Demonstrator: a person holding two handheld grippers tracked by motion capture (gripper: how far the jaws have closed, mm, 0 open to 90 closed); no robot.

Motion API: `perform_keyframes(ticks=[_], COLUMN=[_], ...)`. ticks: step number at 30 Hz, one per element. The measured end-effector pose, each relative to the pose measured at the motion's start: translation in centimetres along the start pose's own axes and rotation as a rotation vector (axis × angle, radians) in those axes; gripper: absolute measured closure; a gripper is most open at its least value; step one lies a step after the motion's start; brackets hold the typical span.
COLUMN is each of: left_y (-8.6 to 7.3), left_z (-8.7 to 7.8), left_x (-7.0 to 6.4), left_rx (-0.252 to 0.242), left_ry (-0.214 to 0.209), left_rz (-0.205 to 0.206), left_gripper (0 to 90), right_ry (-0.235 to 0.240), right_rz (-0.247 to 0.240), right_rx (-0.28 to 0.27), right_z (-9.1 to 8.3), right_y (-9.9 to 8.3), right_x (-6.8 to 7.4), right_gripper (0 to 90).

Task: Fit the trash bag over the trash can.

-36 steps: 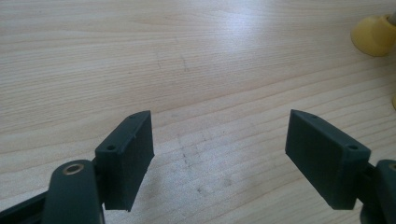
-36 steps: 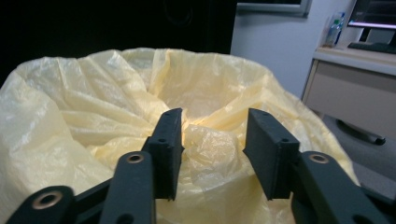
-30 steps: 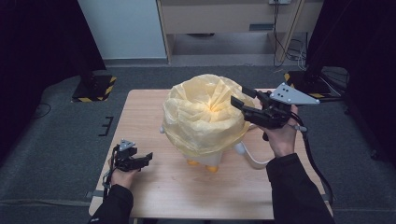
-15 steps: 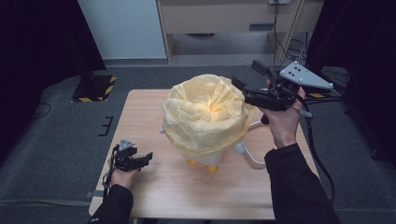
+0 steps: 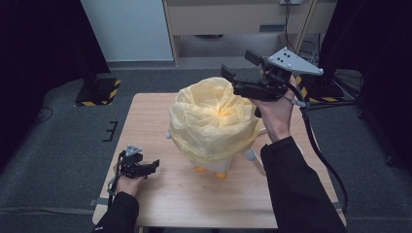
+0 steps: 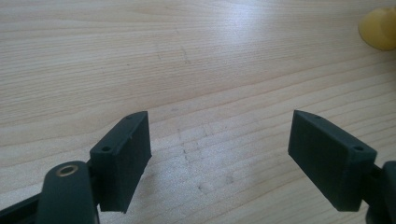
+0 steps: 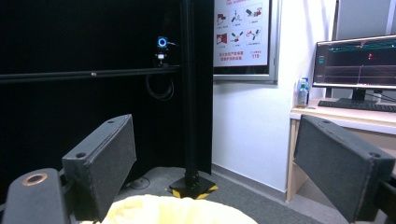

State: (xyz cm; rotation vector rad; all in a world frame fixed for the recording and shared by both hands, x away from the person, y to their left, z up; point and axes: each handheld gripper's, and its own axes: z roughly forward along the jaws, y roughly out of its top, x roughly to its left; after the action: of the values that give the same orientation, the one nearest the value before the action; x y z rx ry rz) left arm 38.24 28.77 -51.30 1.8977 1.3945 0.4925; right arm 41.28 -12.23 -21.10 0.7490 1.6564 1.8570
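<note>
A yellow plastic bag (image 5: 214,121) lines a white bin with orange feet (image 5: 221,174) in the middle of the wooden table (image 5: 160,199). My right gripper (image 5: 226,73) hovers above the bag's far right rim, open, with nothing between its jaws. In the right gripper view the top of the bag (image 7: 173,212) shows low between the jaws, with the right gripper (image 7: 212,168) facing out across the room. My left gripper (image 5: 154,166) rests near the table's front left, open and empty. Bare wood lies between the jaws of the left gripper (image 6: 219,154), and an orange foot (image 6: 379,28) peeks in at the top right.
A black stand with a yellow-black striped base (image 5: 99,94) is on the floor at the left, and another striped base (image 7: 192,189) shows in the right gripper view. A desk with a monitor (image 7: 357,63) stands beyond. A cable (image 5: 320,155) trails from the right gripper.
My right gripper has risen and moved back from the bag's right side to above its far rim. The left gripper has stayed put.
</note>
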Motion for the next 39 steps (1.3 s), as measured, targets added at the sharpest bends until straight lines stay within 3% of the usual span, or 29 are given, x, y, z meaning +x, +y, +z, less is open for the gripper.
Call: perform_keyframes(ticks=[10,13,22,33,39], left_y=[0.0,0.0,0.0,0.0,0.0], left_z=[0.1,0.1,0.1,0.0,0.0], left_x=[0.0,0.0,0.0,0.1,0.1], left_rx=[0.011,0.011,0.003,-0.003,-0.005], left_ry=[-0.001,-0.001,0.0,0.0,0.0], left_rz=[0.008,0.007,0.002,-0.001,0.0], left_gripper=[20.0,20.0,20.0,20.0,20.0], right_ry=[0.001,0.015,0.036,0.073,0.091], right_rz=[0.003,0.027,0.029,0.018,-0.001], right_rx=[0.038,0.055,0.113,0.213,0.295], right_z=[2.1,3.1,5.7,7.7,8.3], right_y=[0.0,-0.4,-2.0,-4.2,-5.2], right_x=[0.3,0.6,2.0,3.1,3.1], right_gripper=[12.8,13.6,14.4,12.6,12.2])
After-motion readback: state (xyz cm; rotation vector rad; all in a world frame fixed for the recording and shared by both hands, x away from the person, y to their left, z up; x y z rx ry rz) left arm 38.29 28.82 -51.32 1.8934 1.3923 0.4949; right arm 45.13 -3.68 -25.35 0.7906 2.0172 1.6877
